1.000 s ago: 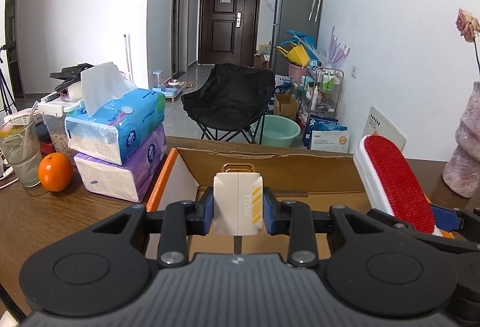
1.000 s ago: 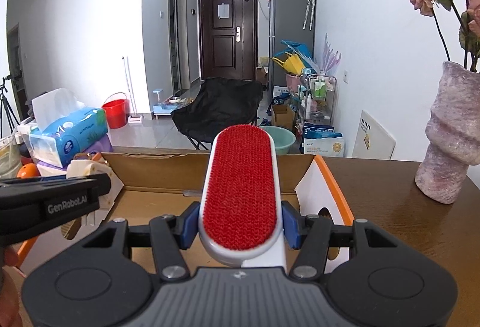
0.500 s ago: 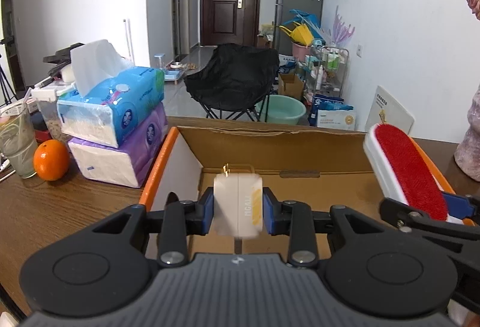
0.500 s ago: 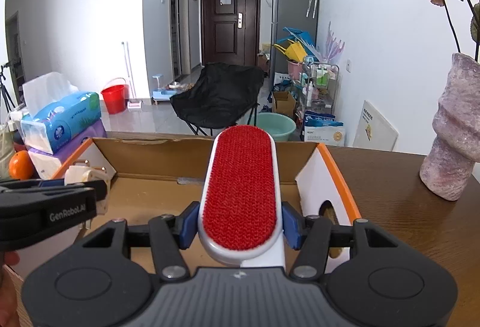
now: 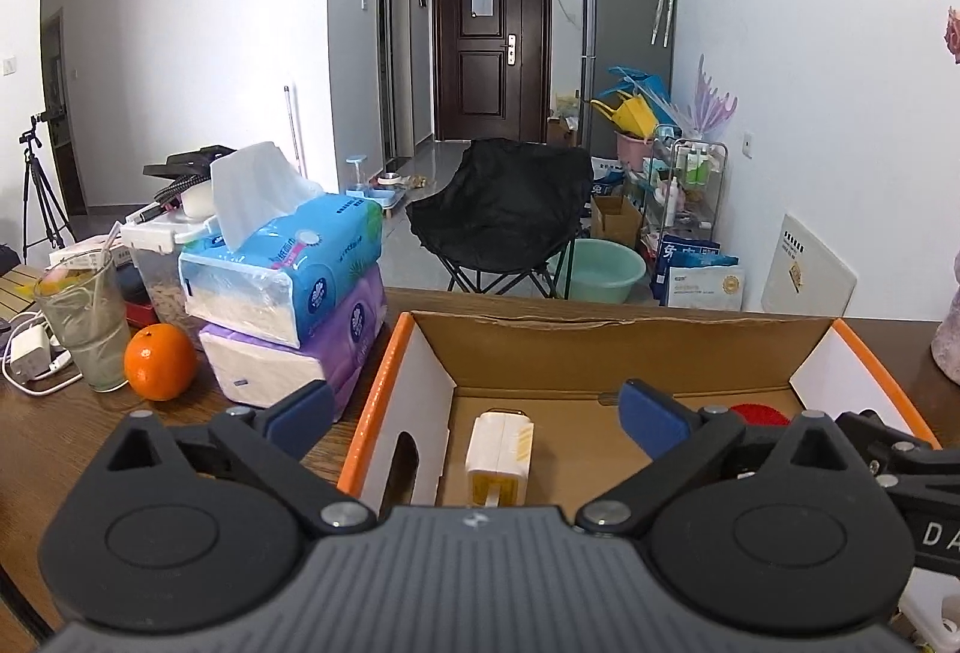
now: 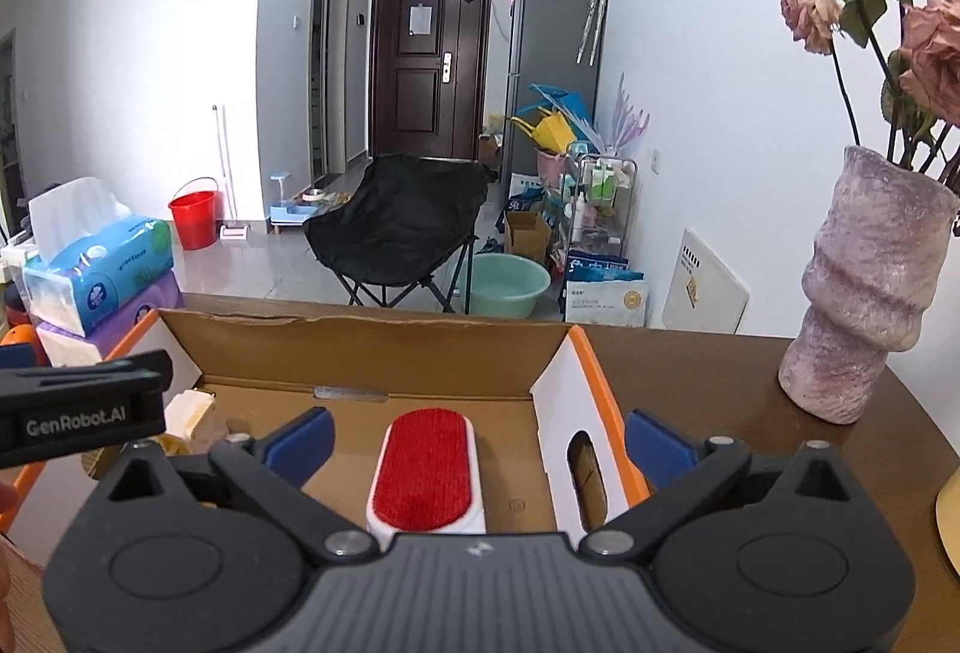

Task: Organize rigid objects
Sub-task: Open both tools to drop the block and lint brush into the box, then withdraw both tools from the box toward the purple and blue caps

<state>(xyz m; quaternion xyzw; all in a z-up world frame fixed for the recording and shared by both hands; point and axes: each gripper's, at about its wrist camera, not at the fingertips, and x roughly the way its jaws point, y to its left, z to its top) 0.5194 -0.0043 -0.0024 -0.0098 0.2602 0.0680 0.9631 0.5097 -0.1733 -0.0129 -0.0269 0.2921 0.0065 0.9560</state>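
Wooden table (image 5: pixel 72 443) w/ tissue packs (image 5: pixel 288 293), orange (image 5: pixel 159 362) beside box (image 5: pixel 384 389); both jaws wide open, empty.

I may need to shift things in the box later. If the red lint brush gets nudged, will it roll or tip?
Probably neither: the lint brush lies flat on the cardboard box floor, long and low. It looks rigid, so it would likely slide as one piece. Its weight is unclear.

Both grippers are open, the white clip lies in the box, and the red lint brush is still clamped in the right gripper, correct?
Not quite. The right gripper is open too; the right wrist view shows the red lint brush lying loose on the cardboard box floor. The rest stands.
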